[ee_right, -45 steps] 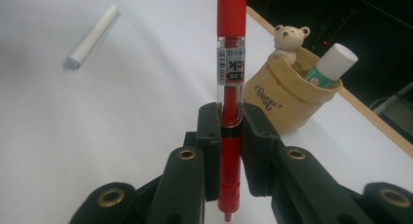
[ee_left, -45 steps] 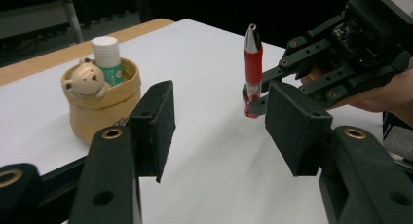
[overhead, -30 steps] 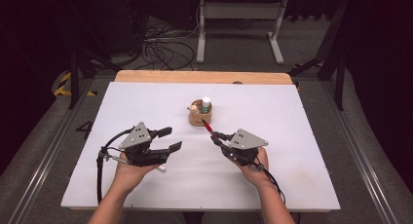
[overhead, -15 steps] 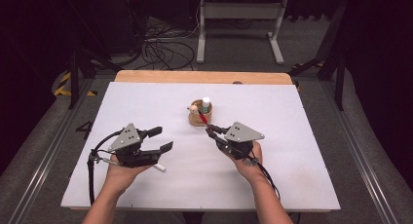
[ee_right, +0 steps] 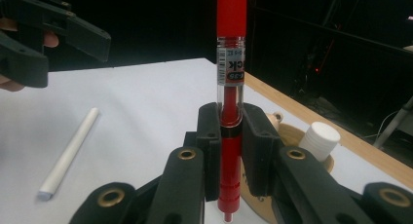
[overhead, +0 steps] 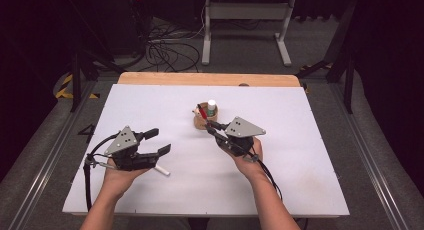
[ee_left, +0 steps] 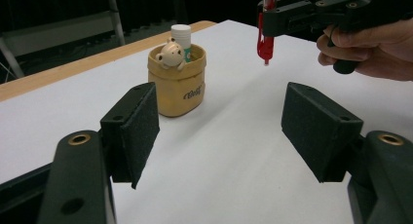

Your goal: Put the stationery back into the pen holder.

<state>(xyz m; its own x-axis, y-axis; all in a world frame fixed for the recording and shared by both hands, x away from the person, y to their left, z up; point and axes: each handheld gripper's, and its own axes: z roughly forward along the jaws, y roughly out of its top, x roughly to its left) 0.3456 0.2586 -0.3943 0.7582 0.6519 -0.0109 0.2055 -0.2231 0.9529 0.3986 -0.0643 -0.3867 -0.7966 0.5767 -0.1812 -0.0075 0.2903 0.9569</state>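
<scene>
- White table top with a wooden far edge; dark floor and cables behind.
- Left gripper sat low at the left, jaws spread wide, nothing between them.
- White stick lay flat on the table just beside it.
- Tan cup with a bear figure stood mid-table, white-capped bottle inside.
- Right gripper was pinched tight on the red pen, held near the cup's rim, off the table.
</scene>
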